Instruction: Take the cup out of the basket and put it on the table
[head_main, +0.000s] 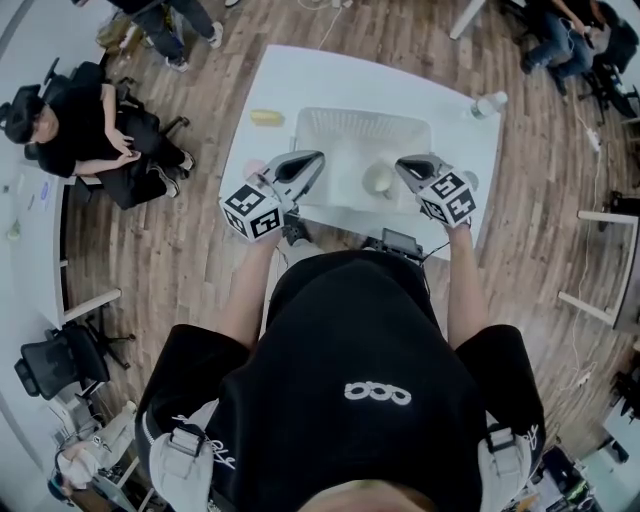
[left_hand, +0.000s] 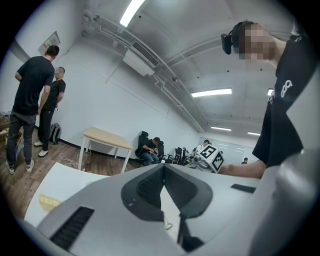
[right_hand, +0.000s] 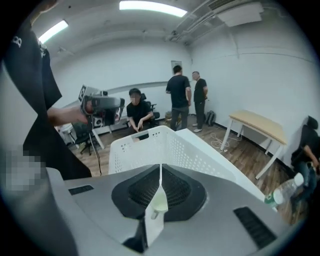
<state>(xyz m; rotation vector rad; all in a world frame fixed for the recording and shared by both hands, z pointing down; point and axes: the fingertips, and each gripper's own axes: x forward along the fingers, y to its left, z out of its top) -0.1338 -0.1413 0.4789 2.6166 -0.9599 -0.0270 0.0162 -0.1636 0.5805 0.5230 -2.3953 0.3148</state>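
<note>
A white perforated basket (head_main: 340, 130) stands on the white table (head_main: 280, 80). A pale cup (head_main: 379, 181) lies inside it toward the right. My right gripper (head_main: 402, 166) hovers just right of the cup over the basket, tilted down, jaws shut and empty. In the right gripper view the cup (right_hand: 159, 202) shows through the slit below the closed tips (right_hand: 160, 170), with the basket (right_hand: 165, 145) beyond. My left gripper (head_main: 317, 160) is held over the basket's left rim, shut with nothing in it; in the left gripper view its tips (left_hand: 163, 167) meet.
A yellow object (head_main: 266, 118) lies on the table left of the basket, and a clear bottle (head_main: 488, 104) stands at the far right corner. A dark device (head_main: 400, 241) sits at the near table edge. People sit and stand around the room; a wooden table (right_hand: 257, 122) stands by the wall.
</note>
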